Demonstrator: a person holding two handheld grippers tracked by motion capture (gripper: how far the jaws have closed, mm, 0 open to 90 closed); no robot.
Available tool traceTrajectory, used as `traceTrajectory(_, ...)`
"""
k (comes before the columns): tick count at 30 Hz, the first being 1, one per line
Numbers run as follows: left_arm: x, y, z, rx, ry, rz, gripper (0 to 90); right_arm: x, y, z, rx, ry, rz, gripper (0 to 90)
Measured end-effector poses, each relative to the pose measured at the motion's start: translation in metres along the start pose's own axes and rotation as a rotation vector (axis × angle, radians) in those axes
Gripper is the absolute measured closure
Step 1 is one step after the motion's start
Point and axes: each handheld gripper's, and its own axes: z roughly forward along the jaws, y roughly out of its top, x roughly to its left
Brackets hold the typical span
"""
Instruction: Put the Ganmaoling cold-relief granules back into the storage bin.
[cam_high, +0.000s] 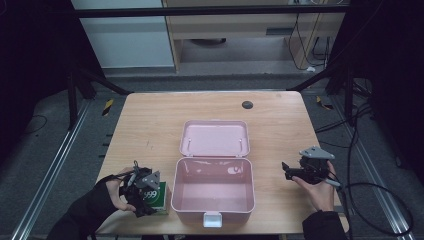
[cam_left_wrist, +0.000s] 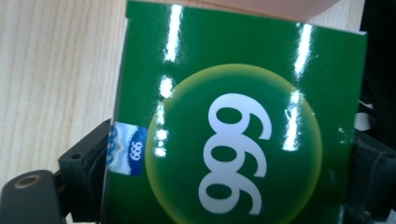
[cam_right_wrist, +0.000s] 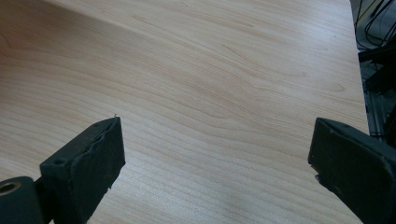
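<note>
Pink box (cam_high: 213, 190) open at the near middle of the tabletop (cam_high: 150, 120), lid (cam_high: 214, 138) thrown back flat behind it, inside bare, white latch (cam_high: 212, 219) at the near edge.

Left gripper (cam_high: 145, 192) at the near left corner, just beside the box's left wall, clamped on a green carton (cam_high: 159, 196). In the left gripper view, carton (cam_left_wrist: 233, 126) pressed between the two black jaws, one at each side, glossy face toward the camera: white "999" in a yellow-green circle, small blue-and-white label (cam_left_wrist: 127, 149) at its left edge. Carton low over the tabletop; touching it or not, cannot tell. Left hand (cam_high: 117, 192) in a dark sleeve wrapped around the gripper's rear.

Right gripper (cam_high: 289, 171) to the right of the box, well apart from it, pointing left toward it, grey plate on top, cable trailing off to the right. Right hand (cam_high: 320, 192) beneath. In the right gripper view, jaws spread wide, nothing between them, bare wood grain below.

Small dark disc (cam_high: 247, 104) near the far edge.
</note>
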Motion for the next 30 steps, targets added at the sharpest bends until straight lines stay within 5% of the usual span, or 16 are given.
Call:
traceTrajectory(12,-0.002,-0.001,-0.004,0.001,0.013,-0.005,13.6,-0.001,-0.001,0.000,0.005,-0.001,0.006,4.2)
traceTrajectory(21,-0.002,-0.003,-0.030,-0.035,0.062,-0.036,13.8,0.000,-0.001,0.000,0.008,0.002,0.005,4.3)
traceTrajectory(30,-0.002,0.003,-0.057,-0.082,0.070,-0.060,13.9,0.000,-0.002,0.000,0.005,0.007,0.008,4.5)
